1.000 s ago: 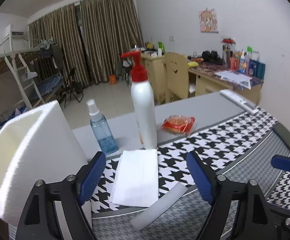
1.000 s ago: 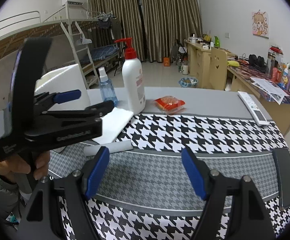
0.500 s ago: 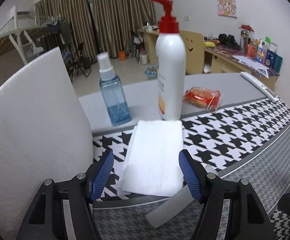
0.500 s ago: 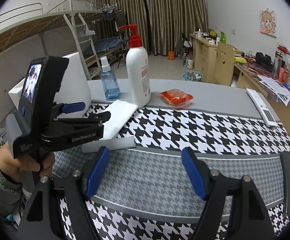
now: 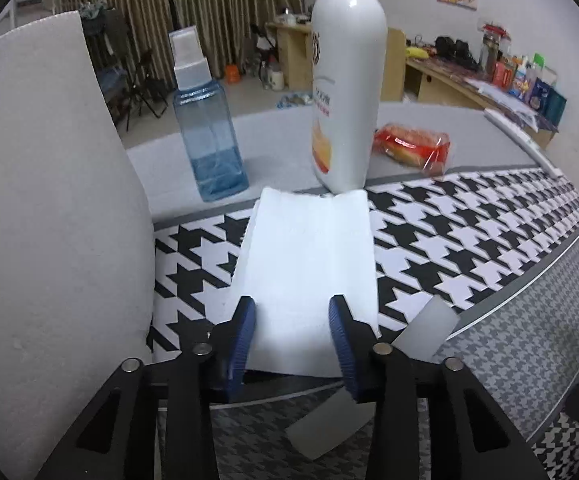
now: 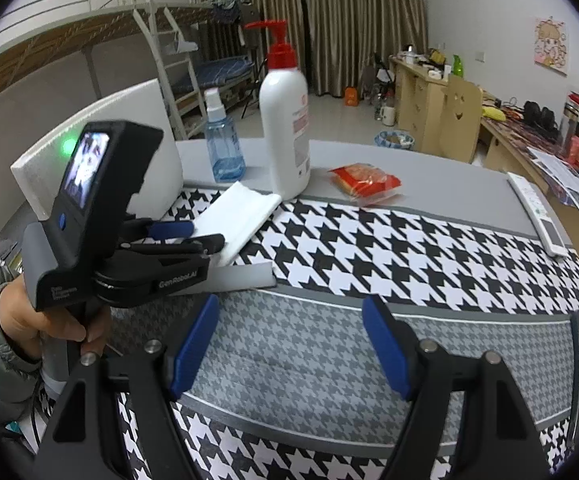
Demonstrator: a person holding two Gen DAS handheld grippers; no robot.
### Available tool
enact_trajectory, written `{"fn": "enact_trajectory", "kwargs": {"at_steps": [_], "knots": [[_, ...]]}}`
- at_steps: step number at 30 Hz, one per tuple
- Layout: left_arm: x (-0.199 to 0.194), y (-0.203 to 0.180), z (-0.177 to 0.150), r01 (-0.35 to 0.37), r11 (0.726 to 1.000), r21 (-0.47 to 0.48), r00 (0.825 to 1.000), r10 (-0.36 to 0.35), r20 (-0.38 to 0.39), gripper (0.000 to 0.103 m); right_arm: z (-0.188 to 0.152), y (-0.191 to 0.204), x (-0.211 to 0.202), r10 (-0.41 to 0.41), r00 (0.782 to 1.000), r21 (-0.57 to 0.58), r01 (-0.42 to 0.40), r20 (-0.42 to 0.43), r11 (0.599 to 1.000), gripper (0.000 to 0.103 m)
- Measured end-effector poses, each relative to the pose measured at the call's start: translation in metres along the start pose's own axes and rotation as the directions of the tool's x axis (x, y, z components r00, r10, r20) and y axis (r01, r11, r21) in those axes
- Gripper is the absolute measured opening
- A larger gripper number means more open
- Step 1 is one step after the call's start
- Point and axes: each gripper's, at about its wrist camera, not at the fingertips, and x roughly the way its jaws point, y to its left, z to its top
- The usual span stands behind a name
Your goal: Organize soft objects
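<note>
A white folded tissue pack (image 5: 307, 256) lies on the houndstooth cloth in front of the pump bottle; it also shows in the right wrist view (image 6: 238, 216). My left gripper (image 5: 292, 318) has its blue pads on both sides of the pack's near end, pressing it so its edges curl up. In the right wrist view the left gripper (image 6: 199, 236) sits at the pack's near end. My right gripper (image 6: 289, 344) is open and empty above the grey houndstooth band. A red snack packet (image 6: 365, 180) lies on the grey table.
A white pump bottle (image 5: 347, 80) and a blue spray bottle (image 5: 209, 136) stand just behind the pack. A white foam box (image 5: 45, 208) stands at the left. A grey strip (image 6: 245, 276) lies by the pack. A remote (image 6: 537, 212) lies at the right.
My left gripper has moved forward and down onto the tissue pack and its jaws have closed in against the pack's sides. The right gripper has stayed open in place.
</note>
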Motion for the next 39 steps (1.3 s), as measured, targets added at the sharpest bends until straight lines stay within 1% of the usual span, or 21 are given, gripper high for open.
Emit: {"fn": "enact_trajectory", "kwargs": {"at_steps": [1,2,3,5,10,12,15,19,27,28,29,31,32,34,36,37,39], "knots": [[-0.001,-0.001,-0.001,0.002,1.000,0.002,1.000,-0.002,0.003,0.035,0.001,0.001,0.002,-0.003,1.000,-0.009,0.003,-0.007,1.000,0.078],[-0.001,-0.002,-0.002,0.011,1.000,0.004,1.000,-0.011,0.005,0.030,0.002,0.002,0.005,-0.004,1.000,-0.017,0.004,-0.013,1.000,0.078],[-0.002,-0.002,-0.002,0.014,1.000,0.005,1.000,-0.014,0.007,0.028,0.003,0.002,0.008,0.006,1.000,-0.022,-0.007,-0.020,1.000,0.078],[-0.002,-0.001,-0.004,0.022,1.000,0.003,1.000,-0.022,0.008,0.025,0.007,0.002,0.013,0.033,0.999,-0.024,-0.033,-0.031,0.999,0.078],[-0.004,0.005,-0.007,0.038,0.999,-0.014,0.999,-0.038,0.010,0.018,0.015,0.007,0.026,0.045,0.997,-0.084,-0.050,-0.059,0.995,0.078],[-0.004,0.005,-0.006,0.036,0.999,-0.013,0.999,-0.036,0.012,0.011,0.019,0.008,0.032,0.054,0.996,-0.104,-0.061,-0.068,0.993,0.078],[-0.003,0.006,-0.005,0.036,0.999,-0.011,0.999,-0.036,0.014,0.007,0.022,0.009,0.041,0.072,0.994,-0.118,-0.082,-0.086,0.990,0.078],[-0.006,0.010,-0.006,0.047,0.999,-0.018,0.999,-0.046,0.014,0.005,0.025,0.013,0.055,0.071,0.992,-0.143,-0.086,-0.107,0.986,0.078],[-0.013,0.015,-0.008,0.063,0.997,-0.034,0.998,-0.062,0.019,0.004,0.023,0.012,0.076,0.137,0.983,-0.166,-0.156,-0.121,0.974,0.078],[-0.014,0.015,-0.008,0.062,0.998,-0.034,0.998,-0.061,0.021,0.004,0.023,0.013,0.079,0.143,0.982,-0.170,-0.163,-0.127,0.972,0.073],[-0.014,0.014,-0.008,0.064,0.997,-0.033,0.998,-0.063,0.021,0.004,0.022,0.013,0.083,0.146,0.980,-0.171,-0.169,-0.137,0.971,0.067],[-0.014,0.014,-0.008,0.069,0.997,-0.032,0.998,-0.068,0.018,0.004,0.021,0.014,0.090,0.154,0.974,-0.166,-0.182,-0.164,0.969,0.061],[-0.013,0.013,-0.008,0.070,0.997,-0.032,0.998,-0.069,0.014,0.004,0.020,0.016,0.089,0.158,0.976,-0.178,-0.183,-0.147,0.967,0.053],[-0.012,0.012,-0.009,0.071,0.997,-0.031,0.997,-0.071,0.008,0.004,0.019,0.021,0.087,0.185,0.971,-0.197,-0.213,-0.154,0.957,0.045],[-0.011,0.010,-0.010,0.069,0.997,-0.024,0.998,-0.068,0.009,0.004,0.019,0.023,0.087,0.179,0.972,-0.198,-0.208,-0.152,0.958,0.043],[-0.011,0.010,-0.010,0.069,0.997,-0.022,0.998,-0.069,0.009,0.004,0.019,0.024,0.087,0.182,0.972,-0.197,-0.210,-0.150,0.958,0.040],[-0.012,0.011,-0.009,0.073,0.997,-0.027,0.997,-0.073,0.009,0.004,0.019,0.022,0.085,0.204,0.966,-0.181,-0.232,-0.157,0.956,0.028]]}}
